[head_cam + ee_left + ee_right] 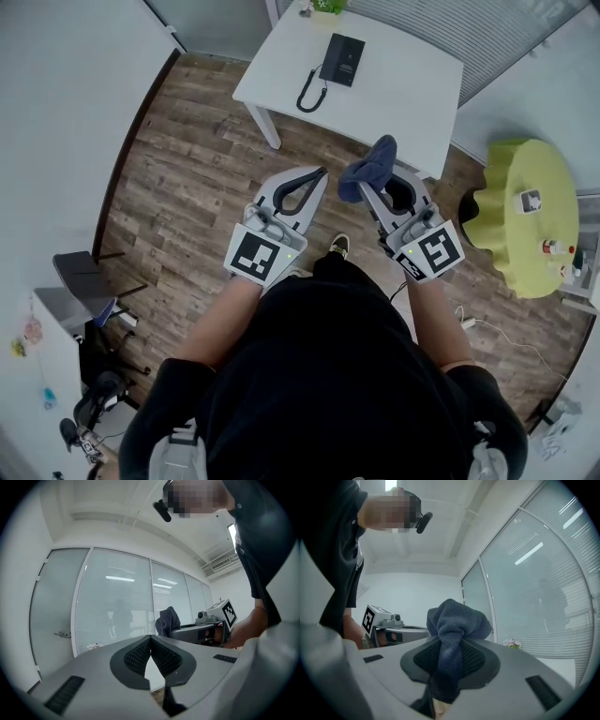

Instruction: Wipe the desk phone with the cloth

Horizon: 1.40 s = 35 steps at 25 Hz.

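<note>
The black desk phone [341, 59] lies on the white table [403, 84] far ahead, its coiled cord [309, 94] hanging toward the near edge. Both grippers are held over the wooden floor, well short of the table. My right gripper [375, 186] is shut on a dark blue cloth [367, 167], which bunches above the jaws [457, 620]. My left gripper [321, 172] is shut with nothing in it, its pads [140, 654] meeting at the tips. Each gripper view looks upward at glass walls and shows the other gripper beside it; the phone is in neither.
A small plant [326, 7] stands at the table's far edge. A lime-green round table [525, 216] with small items is at the right. A dark chair [80, 272] and gear stand at the left by a white cabinet. Frosted glass walls surround the room.
</note>
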Each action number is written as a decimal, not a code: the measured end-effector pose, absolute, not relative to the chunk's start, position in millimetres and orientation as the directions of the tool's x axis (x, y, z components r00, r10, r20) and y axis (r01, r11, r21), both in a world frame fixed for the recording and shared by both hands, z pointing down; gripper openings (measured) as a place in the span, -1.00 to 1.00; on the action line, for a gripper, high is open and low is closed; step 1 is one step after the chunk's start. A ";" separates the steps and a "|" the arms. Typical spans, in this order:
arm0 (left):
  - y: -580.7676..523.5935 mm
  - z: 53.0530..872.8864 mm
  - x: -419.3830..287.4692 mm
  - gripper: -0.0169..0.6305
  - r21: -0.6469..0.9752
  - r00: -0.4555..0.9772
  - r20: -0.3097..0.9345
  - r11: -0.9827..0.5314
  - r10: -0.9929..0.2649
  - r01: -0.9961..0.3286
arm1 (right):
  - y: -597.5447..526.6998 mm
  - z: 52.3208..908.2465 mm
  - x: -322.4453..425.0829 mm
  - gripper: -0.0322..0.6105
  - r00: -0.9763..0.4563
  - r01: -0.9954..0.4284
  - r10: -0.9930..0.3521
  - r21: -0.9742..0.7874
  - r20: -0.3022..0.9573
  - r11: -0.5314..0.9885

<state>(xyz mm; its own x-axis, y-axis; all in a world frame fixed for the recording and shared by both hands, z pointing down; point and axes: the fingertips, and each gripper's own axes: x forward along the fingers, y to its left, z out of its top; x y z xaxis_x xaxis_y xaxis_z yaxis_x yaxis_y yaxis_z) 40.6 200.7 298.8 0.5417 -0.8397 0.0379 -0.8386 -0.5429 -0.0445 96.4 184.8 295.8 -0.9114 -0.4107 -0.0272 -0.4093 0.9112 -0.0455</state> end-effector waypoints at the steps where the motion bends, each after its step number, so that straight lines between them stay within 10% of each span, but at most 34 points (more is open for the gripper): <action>1: 192.9 298.7 43.1 -0.92 -0.043 0.538 0.039 -0.539 -0.842 -0.841 | 177.2 296.1 98.3 -0.57 -0.914 -0.404 -0.406 -0.045 -0.027 0.914; 35: -45.1 323.6 -4.0 -0.91 -0.012 0.641 0.073 -0.643 -0.764 -0.766 | -45.6 315.5 49.5 -0.57 -0.848 -0.528 -0.526 -0.027 0.063 0.849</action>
<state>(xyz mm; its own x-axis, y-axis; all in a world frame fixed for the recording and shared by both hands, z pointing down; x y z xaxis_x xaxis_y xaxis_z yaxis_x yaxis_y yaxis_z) -4.0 -45.1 323.6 0.6408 -0.7642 0.0728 -0.7656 -0.6432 -0.0122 49.5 -45.6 315.5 -0.8484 -0.5257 0.0625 -0.5280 0.8488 -0.0272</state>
